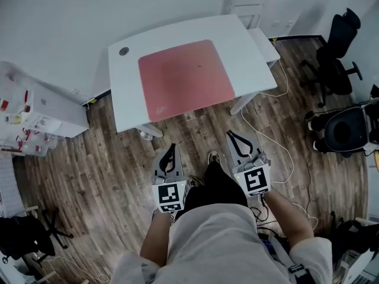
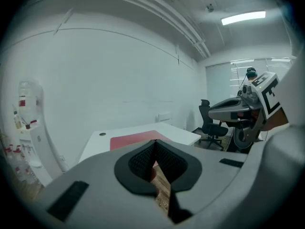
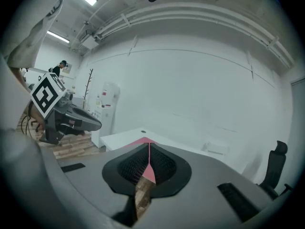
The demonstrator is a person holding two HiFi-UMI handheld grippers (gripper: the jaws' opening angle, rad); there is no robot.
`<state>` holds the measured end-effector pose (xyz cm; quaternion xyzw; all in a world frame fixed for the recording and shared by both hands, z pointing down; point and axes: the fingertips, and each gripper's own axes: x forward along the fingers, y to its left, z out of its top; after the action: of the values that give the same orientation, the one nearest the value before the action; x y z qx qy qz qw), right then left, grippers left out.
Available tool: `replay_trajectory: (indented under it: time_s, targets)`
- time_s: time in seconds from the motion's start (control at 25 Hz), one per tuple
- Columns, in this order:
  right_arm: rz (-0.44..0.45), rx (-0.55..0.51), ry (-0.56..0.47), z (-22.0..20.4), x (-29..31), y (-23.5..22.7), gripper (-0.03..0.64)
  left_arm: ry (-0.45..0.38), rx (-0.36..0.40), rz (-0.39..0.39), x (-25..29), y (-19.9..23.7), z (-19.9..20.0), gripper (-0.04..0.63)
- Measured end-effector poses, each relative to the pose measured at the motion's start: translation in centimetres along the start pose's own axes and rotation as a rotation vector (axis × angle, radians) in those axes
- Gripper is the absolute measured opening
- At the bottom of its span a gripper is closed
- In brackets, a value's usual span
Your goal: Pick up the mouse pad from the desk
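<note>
Centrally on the white desk (image 1: pixel 249 46) lies the mouse pad (image 1: pixel 186 78): one large, flat, pinkish-red rectangle with rounded corners. It covers most of the desk top and sits square to its edges. A pale mark (image 1: pixel 161 109) sits at its near left corner, too small to read. A dark speck (image 1: pixel 199 65) sits near its middle; what it is cannot be told.

Left gripper (image 1: pixel 172 147): jaws closed together, nothing between them, held over the wooden floor (image 1: pixel 89 158) well short of the desk. Right gripper (image 1: pixel 232 134): likewise closed and empty, beside the left one and also apart from the desk.

Hidden or unclear:
- In the left gripper view, the gripper (image 2: pixel 155 141) covers the pad's (image 2: pixel 136 140) near edge. Only a red band shows on the desk (image 2: pixel 95 144).
- In the right gripper view, the gripper (image 3: pixel 148 143) hides nearly all of the pad (image 3: pixel 143 140), leaving a small pink peak above the tips and a sliver in the gap behind them.
- The pad's thickness cannot be made out.
- The desk's legs are mostly hidden beneath its top.
</note>
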<state>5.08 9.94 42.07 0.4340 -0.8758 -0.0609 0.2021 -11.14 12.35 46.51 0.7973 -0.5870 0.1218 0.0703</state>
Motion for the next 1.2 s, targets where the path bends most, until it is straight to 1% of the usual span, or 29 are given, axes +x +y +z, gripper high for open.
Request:
replay_trajectory:
  time_s: [0.16,0.32,0.4,0.56,0.68,0.76,0.84,0.88,1.0,1.12,1.2]
  targets:
    - [0.010,-0.001,0.037,-1.8,1.4,-1.8,0.040,0.039,0.019,0.004,1.5,1.1,-1.2,0.011]
    - [0.035,-0.037,0.086,-3.6,3.5,-3.7,0.040,0.081,0.075,0.036,4.1,2.3,-2.1,0.010]
    - [0.039,-0.065,0.112,-4.9,4.6,-5.1,0.040,0.098,0.107,0.037,5.6,2.5,-2.4,0.011]
    - [0.039,-0.120,0.154,-7.2,6.9,-7.2,0.040,0.144,0.200,0.022,7.7,2.9,-3.3,0.010]
    - [0.052,-0.191,0.193,-9.1,8.1,-8.6,0.040,0.218,0.264,0.033,9.0,2.8,-5.8,0.011]
    - [0.051,-0.244,0.208,-10.0,9.2,-9.6,0.040,0.259,0.346,0.039,10.3,3.0,-6.8,0.011]
    - [0.059,-0.269,0.229,-10.9,10.4,-10.3,0.040,0.286,0.419,0.042,11.6,3.3,-7.3,0.011]
    - [0.065,-0.276,0.240,-11.5,10.8,-10.6,0.040,0.299,0.435,0.042,12.1,3.4,-7.8,0.011]
    - [0.077,-0.292,0.263,-14.0,12.0,-11.5,0.040,0.338,0.447,0.048,13.2,3.8,-9.3,0.011]
    - [0.099,-0.291,0.295,-15.7,12.9,-12.0,0.040,0.381,0.490,0.066,13.8,4.6,-10.6,0.011]
    - [0.120,-0.297,0.312,-16.5,13.1,-11.9,0.040,0.411,0.495,0.076,13.7,5.3,-11.3,0.011]
